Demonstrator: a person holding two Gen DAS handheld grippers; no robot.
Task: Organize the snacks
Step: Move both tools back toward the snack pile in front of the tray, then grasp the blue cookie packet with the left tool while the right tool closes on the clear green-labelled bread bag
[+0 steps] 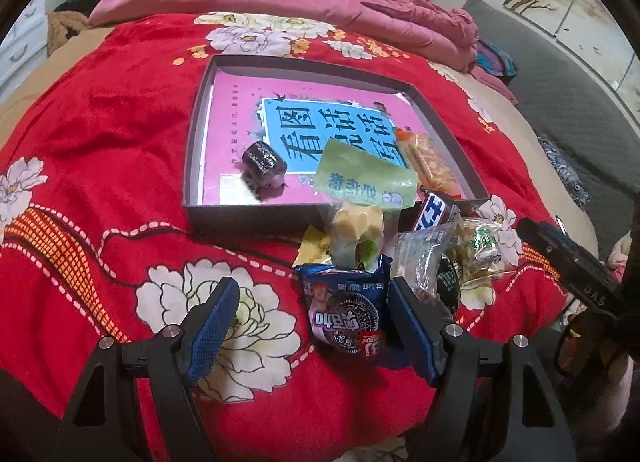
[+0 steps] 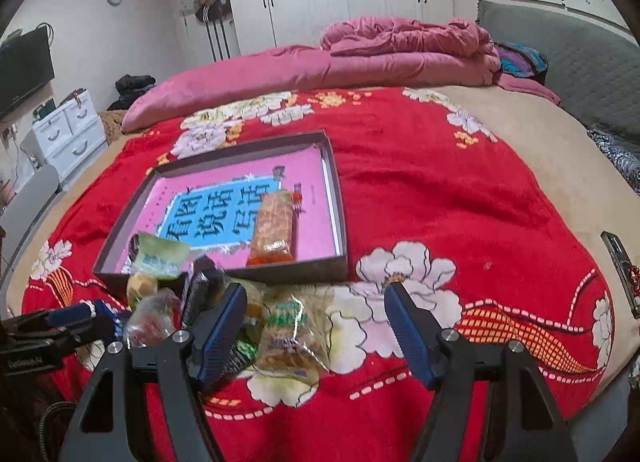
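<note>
A shallow dark box (image 1: pixel 256 215) lies on the red flowered bedspread with a pink book in its bottom. Inside it are a dark wrapped snack (image 1: pixel 262 159) and an orange snack packet (image 1: pixel 434 163). A green packet (image 1: pixel 362 173) leans over the box's front edge. In front of the box is a heap of loose snacks. My left gripper (image 1: pixel 314 290) is open around a blue cookie packet (image 1: pixel 348 310), pads apart from it. My right gripper (image 2: pixel 316 290) is open over a clear packet with a green label (image 2: pixel 292 334), which lies by its left finger.
A chocolate bar (image 1: pixel 434 211) rests on the box's front right corner. A rolled pink quilt (image 2: pixel 400 49) lies across the back of the bed. A dark flat device (image 2: pixel 620 262) sits at the bed's right edge. The left gripper (image 2: pixel 72 318) shows at the lower left.
</note>
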